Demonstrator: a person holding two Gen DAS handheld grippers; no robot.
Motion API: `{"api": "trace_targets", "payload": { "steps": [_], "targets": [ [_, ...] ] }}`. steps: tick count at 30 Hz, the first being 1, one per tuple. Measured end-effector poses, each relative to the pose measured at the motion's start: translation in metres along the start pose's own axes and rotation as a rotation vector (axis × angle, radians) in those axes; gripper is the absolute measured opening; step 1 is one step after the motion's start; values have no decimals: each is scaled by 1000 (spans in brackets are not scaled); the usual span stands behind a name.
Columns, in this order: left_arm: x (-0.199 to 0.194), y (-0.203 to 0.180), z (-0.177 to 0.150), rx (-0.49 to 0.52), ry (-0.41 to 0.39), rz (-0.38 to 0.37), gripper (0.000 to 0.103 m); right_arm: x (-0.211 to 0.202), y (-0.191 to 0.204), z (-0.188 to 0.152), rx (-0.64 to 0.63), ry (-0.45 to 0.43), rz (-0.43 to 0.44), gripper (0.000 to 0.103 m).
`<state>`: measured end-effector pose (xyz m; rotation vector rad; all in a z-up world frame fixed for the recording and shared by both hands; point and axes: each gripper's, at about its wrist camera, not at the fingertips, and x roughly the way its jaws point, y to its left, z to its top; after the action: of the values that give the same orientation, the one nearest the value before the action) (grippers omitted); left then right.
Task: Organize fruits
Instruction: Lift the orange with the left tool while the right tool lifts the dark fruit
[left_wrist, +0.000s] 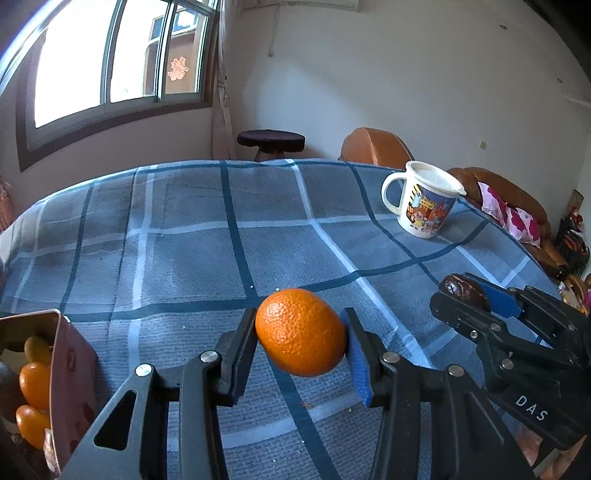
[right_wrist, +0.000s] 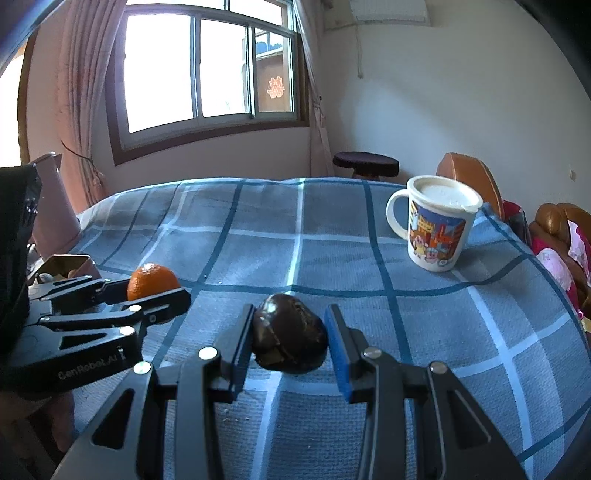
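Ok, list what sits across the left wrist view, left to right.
Box of fruit → orange held in the left gripper → cartoon mug → right gripper holding a dark fruit.

- Left tool (left_wrist: 301, 334): black plastic linkage arms, silver round screws, blue pad on one finger, white "GenRobot.AI" lettering.
- Right tool (right_wrist: 290, 338): same black frame, silver screws, blue pad, white "DAS" lettering.
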<state>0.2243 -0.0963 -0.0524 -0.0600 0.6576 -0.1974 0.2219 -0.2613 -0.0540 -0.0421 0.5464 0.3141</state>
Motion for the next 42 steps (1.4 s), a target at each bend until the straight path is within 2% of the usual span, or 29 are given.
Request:
{"api": "trace_targets", "payload": {
  "steps": [13,42],
  "targets": [
    [-15,-9,-3,49,-70,60,47,-10,1,0,0,-56,7,41],
    [-36,-17,-10,78,-160,114,47,-30,6,-3,-29,-159,14,41]
  ]
}}
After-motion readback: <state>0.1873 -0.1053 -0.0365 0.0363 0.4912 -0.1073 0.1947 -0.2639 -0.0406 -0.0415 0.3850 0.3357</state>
